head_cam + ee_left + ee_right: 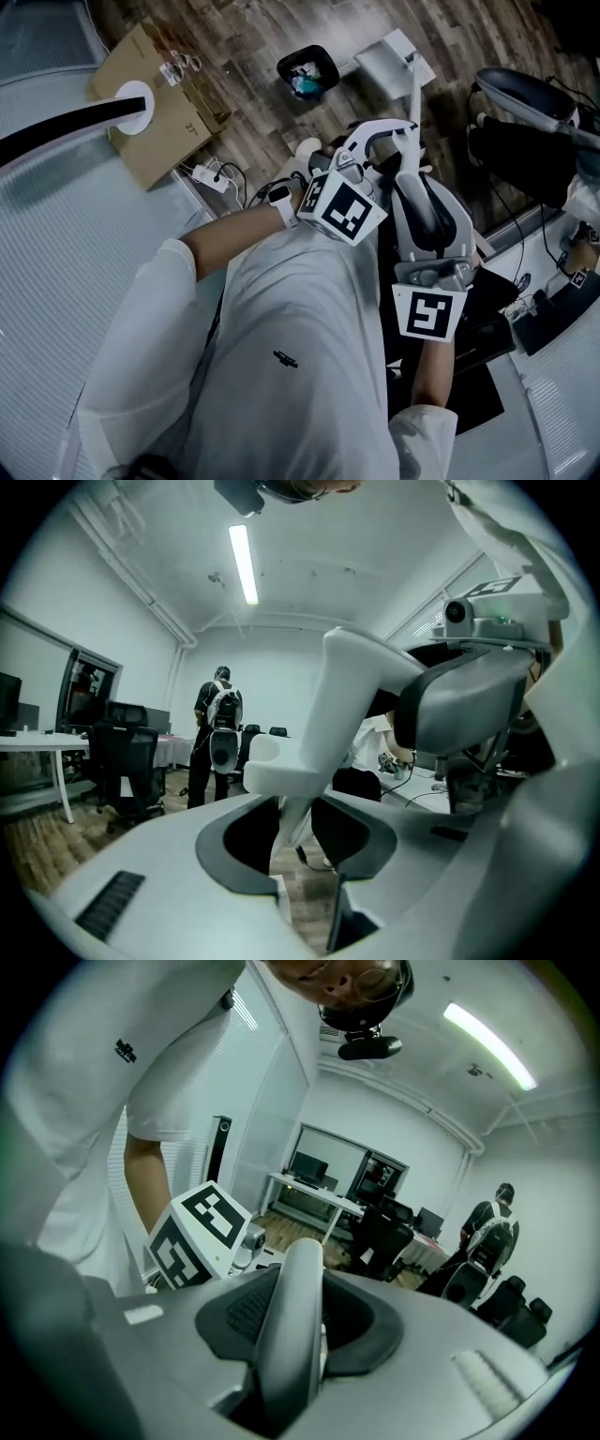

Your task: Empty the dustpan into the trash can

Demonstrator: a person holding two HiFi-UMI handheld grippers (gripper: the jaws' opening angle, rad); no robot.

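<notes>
L forearm [234, 236] is bare and angles across the front of the torso. R forearm [433, 373] runs straight ahead, elbow bent. Both grippers sit close together, side by side, in front of the chest. L gripper [298, 841]: jaws clamped on a white handle [352, 686]. R gripper [292, 1330]: jaws clamped on a grey handle [295, 1279].

Office workroom: monitors [307, 1168] line a white desk [319, 1199], with black swivel chairs [382, 1232] parked just right of the desk. A strip light [489, 1044] crosses the ceiling high above the desk, wood-plank flooring [281, 1227] runs beneath it, and a person with a backpack [487, 1227] stands beyond the chairs.
</notes>
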